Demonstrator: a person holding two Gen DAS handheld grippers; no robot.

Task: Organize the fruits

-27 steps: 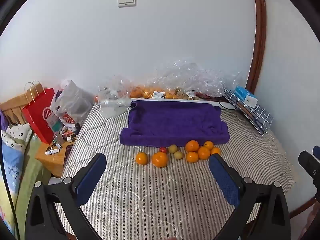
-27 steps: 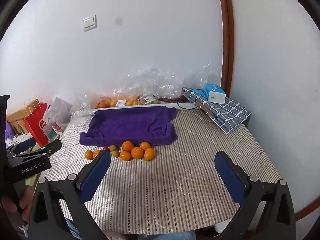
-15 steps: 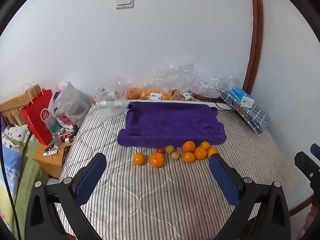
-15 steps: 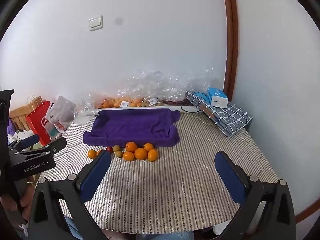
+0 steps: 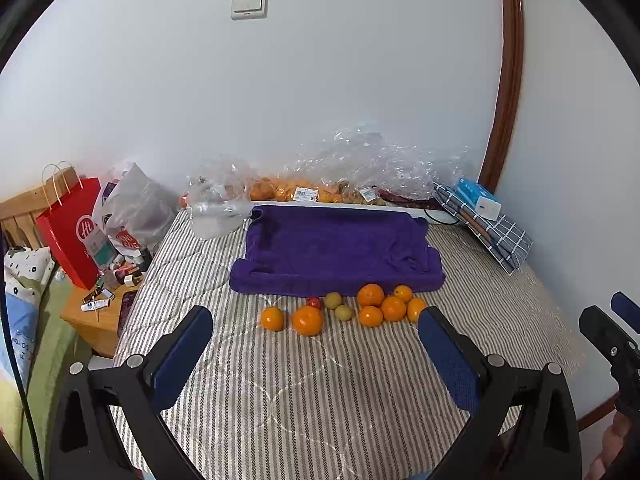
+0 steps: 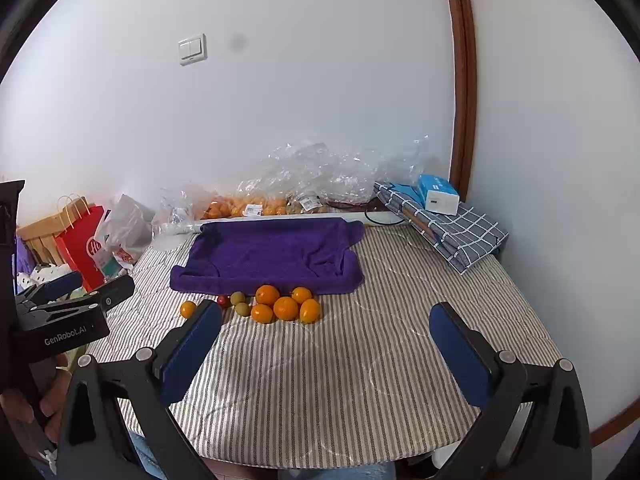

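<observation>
Right view: left gripper (image 6: 60, 296) cut off by the left edge, finger spread can't be read there; hand (image 6: 44, 404) under it partly out of frame. One orange (image 6: 188, 309) sits just beside the near pad, the next orange mostly hidden behind that pad. Left view: right gripper (image 5: 616, 328) clipped at the right edge, only one finger and a blue pad tip show. Fruit inside the clear plastic bags (image 5: 360, 168) at the far wall blurred, count unreadable; label (image 5: 306, 194) print too small. Small items on the wooden side table (image 5: 96, 320) too small to tell.
</observation>
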